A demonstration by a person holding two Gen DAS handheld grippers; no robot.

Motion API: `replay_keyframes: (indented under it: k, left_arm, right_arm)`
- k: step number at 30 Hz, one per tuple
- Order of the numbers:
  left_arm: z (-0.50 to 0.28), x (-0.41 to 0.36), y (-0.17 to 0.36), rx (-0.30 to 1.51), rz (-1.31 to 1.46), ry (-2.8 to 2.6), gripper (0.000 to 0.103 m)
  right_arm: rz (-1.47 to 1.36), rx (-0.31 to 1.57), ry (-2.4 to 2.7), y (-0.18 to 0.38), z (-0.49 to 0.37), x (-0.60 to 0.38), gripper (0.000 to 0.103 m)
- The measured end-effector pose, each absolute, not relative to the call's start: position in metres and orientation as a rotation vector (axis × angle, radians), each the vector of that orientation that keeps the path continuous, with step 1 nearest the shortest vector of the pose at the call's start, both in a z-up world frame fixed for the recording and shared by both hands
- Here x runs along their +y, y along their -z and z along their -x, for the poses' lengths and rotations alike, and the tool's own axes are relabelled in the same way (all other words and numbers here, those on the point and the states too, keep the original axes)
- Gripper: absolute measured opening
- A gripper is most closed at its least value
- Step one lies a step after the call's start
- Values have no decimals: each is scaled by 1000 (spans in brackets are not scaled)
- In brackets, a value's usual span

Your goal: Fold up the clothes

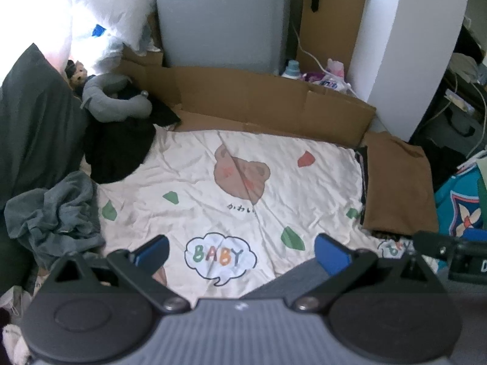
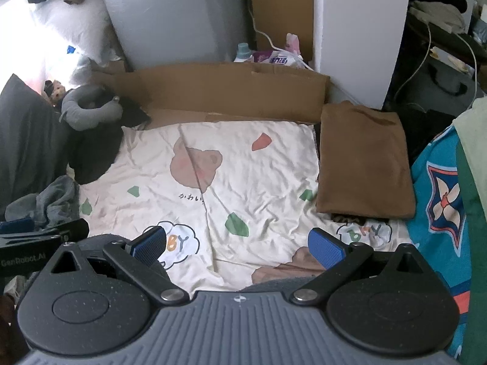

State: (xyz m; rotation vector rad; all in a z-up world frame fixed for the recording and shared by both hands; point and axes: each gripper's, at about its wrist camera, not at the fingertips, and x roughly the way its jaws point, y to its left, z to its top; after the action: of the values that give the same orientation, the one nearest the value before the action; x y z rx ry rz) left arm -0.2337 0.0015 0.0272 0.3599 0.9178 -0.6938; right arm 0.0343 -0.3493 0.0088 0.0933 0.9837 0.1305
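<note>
A folded brown garment (image 1: 395, 188) (image 2: 363, 158) lies on top of a stack at the right edge of the cream bear-print sheet (image 1: 231, 182) (image 2: 243, 170). A crumpled grey garment (image 1: 57, 213) (image 2: 51, 200) sits at the sheet's left edge, with a black garment (image 1: 118, 149) (image 2: 94, 155) behind it. My left gripper (image 1: 242, 252) hovers open over the near middle of the sheet, holding nothing. My right gripper (image 2: 239, 246) is open too, empty, above the sheet's near edge. Each gripper shows at the side of the other's view.
Flattened cardboard (image 1: 258, 97) (image 2: 219, 88) lines the back of the sheet, before a grey panel (image 1: 222, 18) and a white cabinet (image 1: 411, 48). A grey neck pillow (image 1: 112, 100), a dark cushion (image 1: 33, 115) and a teal patterned cloth (image 2: 441, 206) border the sides.
</note>
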Motion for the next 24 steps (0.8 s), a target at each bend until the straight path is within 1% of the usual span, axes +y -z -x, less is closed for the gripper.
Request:
replay_keyframes:
  k: [5, 12, 24]
  left_arm:
    - [233, 3, -28, 919, -363, 685, 103]
    - [228, 9, -26, 983, -331, 689, 103]
    - [236, 1, -28, 949, -369, 692, 103]
  right_arm:
    - [-82, 988, -132, -9, -34, -346, 102]
    - [-56, 1000, -167, -15, -39, -342, 102]
    - [-20, 1002, -185, -24, -50, -340, 102]
